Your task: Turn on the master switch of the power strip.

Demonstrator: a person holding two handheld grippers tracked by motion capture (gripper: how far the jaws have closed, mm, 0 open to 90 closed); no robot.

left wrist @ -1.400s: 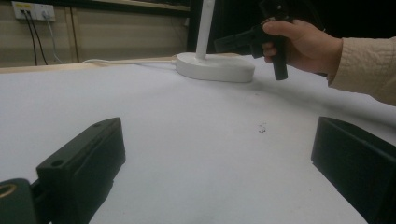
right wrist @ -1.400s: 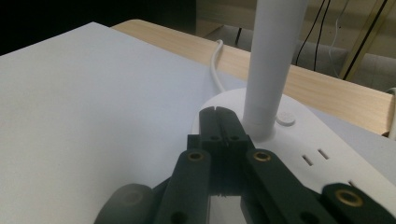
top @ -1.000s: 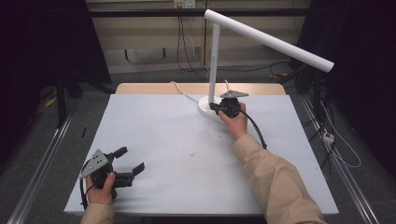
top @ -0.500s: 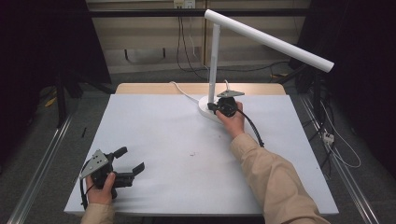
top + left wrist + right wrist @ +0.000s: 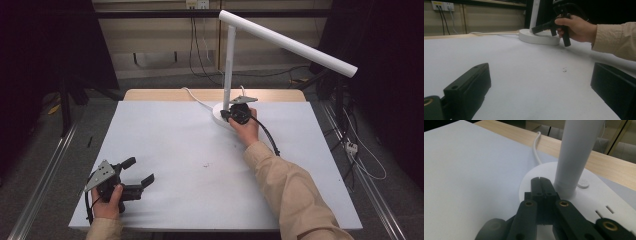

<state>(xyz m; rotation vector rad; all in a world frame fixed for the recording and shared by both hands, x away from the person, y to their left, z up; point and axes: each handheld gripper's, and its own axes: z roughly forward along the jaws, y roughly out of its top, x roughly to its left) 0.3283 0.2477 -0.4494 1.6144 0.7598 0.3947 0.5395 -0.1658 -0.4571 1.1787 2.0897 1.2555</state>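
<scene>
A white desk lamp stands at the back of the table, with a round base (image 5: 218, 114), an upright pole (image 5: 229, 65) and a long slanted head (image 5: 295, 46). My right gripper (image 5: 225, 116) is shut, jaws pressed together with nothing between them, its tip over the lamp base (image 5: 534, 180) just left of the pole (image 5: 576, 152). A small round button (image 5: 583, 184) sits on the base right of the pole. My left gripper (image 5: 138, 172) rests open near the table's front left corner. From the left gripper view, the right gripper (image 5: 534, 30) reaches onto the base (image 5: 536, 38).
The white table top (image 5: 175, 150) has a wooden strip (image 5: 165, 94) along its back edge. The lamp's white cable (image 5: 195, 99) runs off the back. A small dark speck (image 5: 205, 164) lies mid-table. Metal rails (image 5: 45, 165) flank the table.
My right gripper has shifted slightly left and forward onto the lamp base. The left gripper has stayed still.
</scene>
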